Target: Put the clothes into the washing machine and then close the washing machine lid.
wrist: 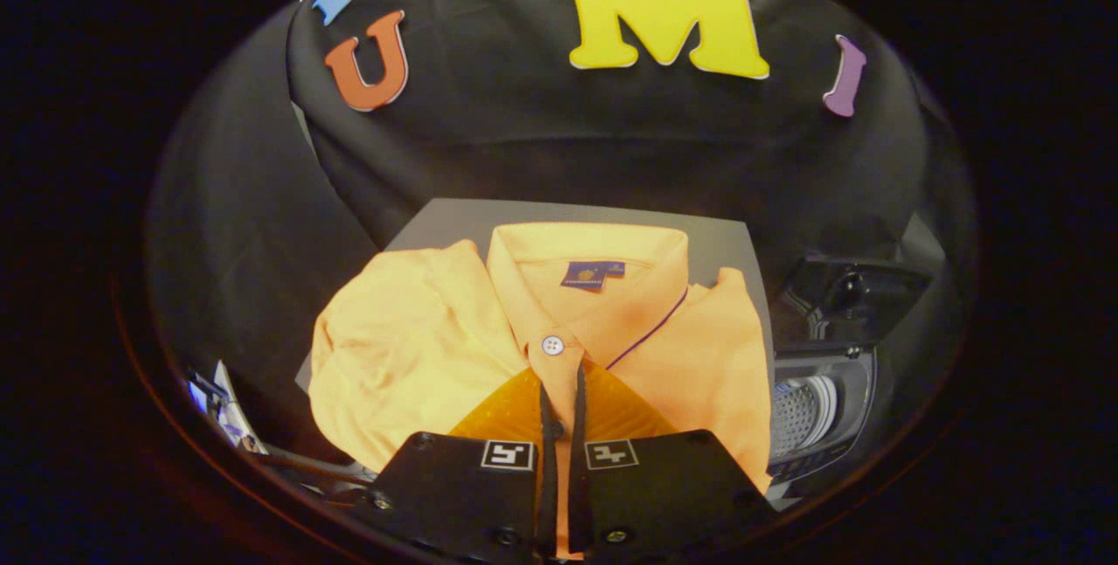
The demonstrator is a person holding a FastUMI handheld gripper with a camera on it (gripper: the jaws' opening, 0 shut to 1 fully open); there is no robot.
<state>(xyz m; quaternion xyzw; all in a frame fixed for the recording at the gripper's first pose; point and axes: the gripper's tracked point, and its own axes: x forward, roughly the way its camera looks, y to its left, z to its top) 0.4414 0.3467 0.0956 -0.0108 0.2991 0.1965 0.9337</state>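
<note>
An orange polo shirt [419, 347] lies folded on a grey board [437, 224], collar away from me, with a white button [552, 344] at the placket. My gripper [560, 377] sits on the shirt's front just below that button. Its two fingers stand almost together, with a narrow strip of the orange placket pinched between them. To the right of the shirt, lower down, stands the washing machine [860, 390]. Its lid [852, 294] is raised and the perforated metal drum [799, 412] shows inside.
Black cloth covers the booth's back and left side behind the board. Some small white and blue items [218, 403] lie low to the left of the shirt, too blurred to name.
</note>
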